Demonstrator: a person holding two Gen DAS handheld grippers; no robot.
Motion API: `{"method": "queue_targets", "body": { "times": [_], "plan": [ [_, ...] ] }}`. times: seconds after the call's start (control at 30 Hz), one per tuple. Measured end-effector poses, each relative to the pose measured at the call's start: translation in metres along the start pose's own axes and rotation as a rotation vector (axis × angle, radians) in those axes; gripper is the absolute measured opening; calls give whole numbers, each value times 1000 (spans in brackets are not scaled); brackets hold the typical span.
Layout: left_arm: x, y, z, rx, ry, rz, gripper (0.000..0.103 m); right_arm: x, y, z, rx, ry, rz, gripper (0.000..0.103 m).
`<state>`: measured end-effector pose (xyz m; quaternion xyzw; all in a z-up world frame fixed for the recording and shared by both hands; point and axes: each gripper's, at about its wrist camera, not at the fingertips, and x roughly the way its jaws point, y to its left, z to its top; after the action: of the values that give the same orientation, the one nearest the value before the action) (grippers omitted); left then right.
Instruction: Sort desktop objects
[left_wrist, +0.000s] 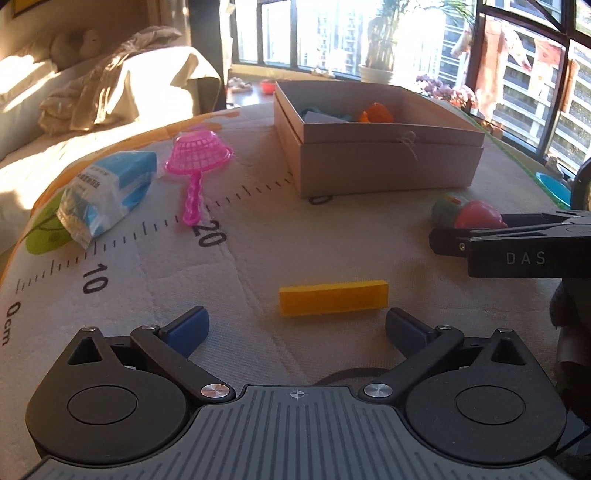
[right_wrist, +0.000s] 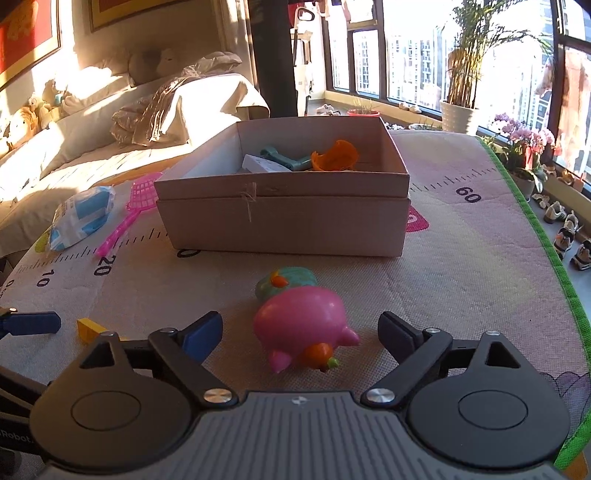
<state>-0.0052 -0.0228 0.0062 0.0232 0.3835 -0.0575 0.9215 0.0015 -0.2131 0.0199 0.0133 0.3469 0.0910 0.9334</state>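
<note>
Sunlit room with big windows; padded ruler-print mat (left_wrist: 258, 229) underfoot of everything. Lower centre of left view: left gripper (left_wrist: 297, 326), jaws wide apart, yellow block (left_wrist: 333, 297) lying just beyond the tips, untouched. Lower centre of right view: right gripper (right_wrist: 300, 334), jaws spread, pink pig toy (right_wrist: 301, 317) on its side between them, unpinched. Cardboard box (right_wrist: 284, 221) mid-frame behind.

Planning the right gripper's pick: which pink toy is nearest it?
The pink pig, lying just ahead of the open right gripper; the pink strainer lies far off, left of the box.
</note>
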Motion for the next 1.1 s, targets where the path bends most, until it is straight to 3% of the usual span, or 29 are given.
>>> {"method": "queue_targets", "body": {
  "times": [0.1, 0.3, 0.43, 0.57, 0.6, 0.73, 0.83, 1.1],
  "plan": [
    [-1, -6, -7, -19, -44, 38, 103, 1, -4, 0, 29, 3, 6, 101],
    [-3, -7, -6, -43, -34, 54, 103, 2, -3, -1, 29, 1, 7, 102],
    [-2, -16, -4, -9, -44, -20, 103, 1, -5, -1, 37, -4, 13, 102],
    [2, -24, -1, 22, -40, -25, 102, 0, -6, -1, 45, -9, 19, 102],
    [3, -24, 0, 21, -41, -24, 99, 0, -5, -1, 40, -10, 16, 102],
    [-1, -33, 3, 67, -74, -3, 68, -6, 3, 1, -69, -32, 18, 97],
    [-4, -45, -1, 144, -113, 26, 68, -11, -1, 7, -88, -33, 60, 91],
    [-28, -45, -5, 239, -150, -28, 68, -7, -11, 17, -59, 40, 101, 85]
  ]
}}
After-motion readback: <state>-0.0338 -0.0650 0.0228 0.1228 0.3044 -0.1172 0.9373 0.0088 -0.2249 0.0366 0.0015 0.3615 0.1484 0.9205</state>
